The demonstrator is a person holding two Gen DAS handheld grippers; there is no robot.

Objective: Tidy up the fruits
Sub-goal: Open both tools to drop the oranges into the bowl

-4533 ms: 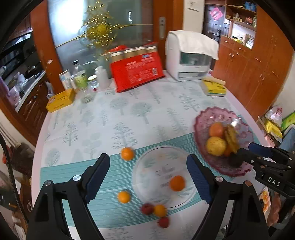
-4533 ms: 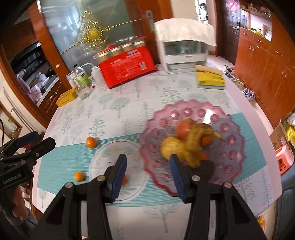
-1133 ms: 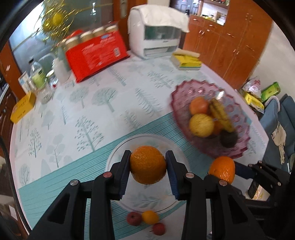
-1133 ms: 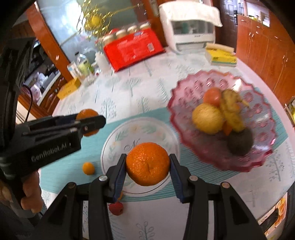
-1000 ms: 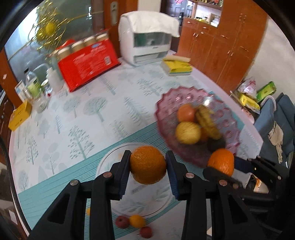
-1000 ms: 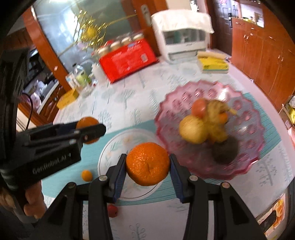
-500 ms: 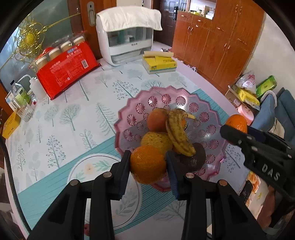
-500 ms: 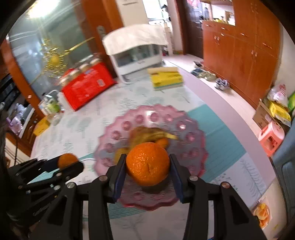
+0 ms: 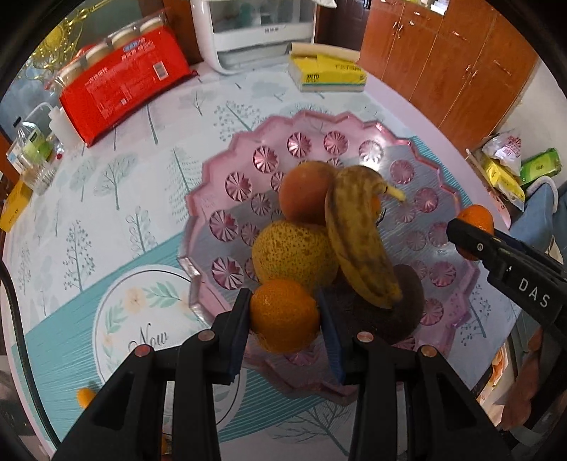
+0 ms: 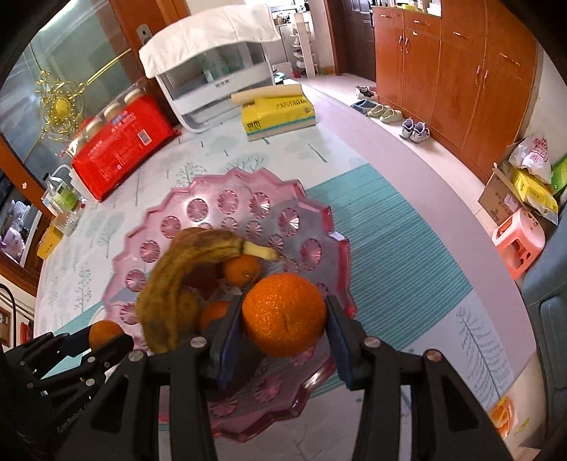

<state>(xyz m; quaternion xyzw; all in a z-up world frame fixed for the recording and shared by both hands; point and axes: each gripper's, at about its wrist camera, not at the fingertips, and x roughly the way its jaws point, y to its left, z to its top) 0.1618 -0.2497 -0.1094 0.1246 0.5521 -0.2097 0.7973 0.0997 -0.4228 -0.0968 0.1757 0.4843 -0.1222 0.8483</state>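
A pink glass fruit bowl holds a spotted banana, a yellow pear, an orange fruit and a dark fruit. My left gripper is shut on an orange over the bowl's near left rim. My right gripper is shut on a larger orange over the bowl's near right side. Each gripper shows in the other's view, the right and the left.
A white floral plate lies left of the bowl, with a small orange on the cloth near the table edge. At the back stand a red package, a white appliance, a yellow tissue pack and bottles.
Both grippers, each still holding its orange, have moved from above the white plate to over the pink bowl and come down closer to it.
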